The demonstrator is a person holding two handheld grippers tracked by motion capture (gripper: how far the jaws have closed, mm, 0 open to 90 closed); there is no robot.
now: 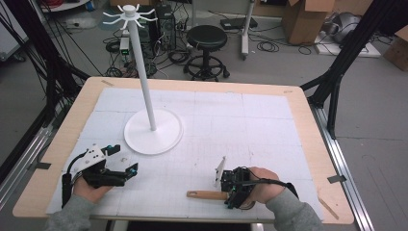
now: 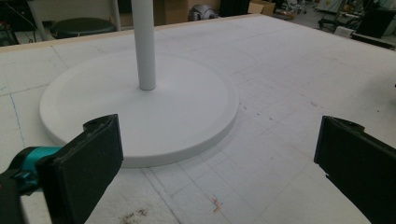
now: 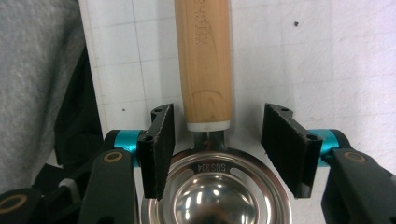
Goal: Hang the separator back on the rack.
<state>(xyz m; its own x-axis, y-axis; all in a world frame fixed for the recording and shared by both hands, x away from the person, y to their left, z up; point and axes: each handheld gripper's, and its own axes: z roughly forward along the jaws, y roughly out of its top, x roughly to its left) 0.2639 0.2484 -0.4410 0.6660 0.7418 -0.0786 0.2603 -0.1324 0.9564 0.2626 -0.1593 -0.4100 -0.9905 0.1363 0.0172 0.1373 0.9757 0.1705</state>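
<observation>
A utensil with a wooden handle (image 1: 207,195) (image 3: 205,60) and a round steel bowl (image 3: 215,191) lies flat near the table's front edge. My right gripper (image 1: 228,194) (image 3: 215,135) hangs over it, its jaws on either side of the neck where handle meets bowl. A gap shows on each side, so the pads (image 3: 159,144) do not press on it. My left gripper (image 1: 124,159) (image 2: 219,154) rests at the front left, open and empty, facing the round base (image 2: 140,107) of a tall white stand (image 1: 144,72).
The stand's base (image 1: 153,131) sits left of centre on the white gridded mat, its pole topped with hooks (image 1: 129,14). The wooden table rim (image 1: 308,125) frames the mat. Beyond the table are a black stool (image 1: 207,38), cables and cardboard boxes (image 1: 303,19).
</observation>
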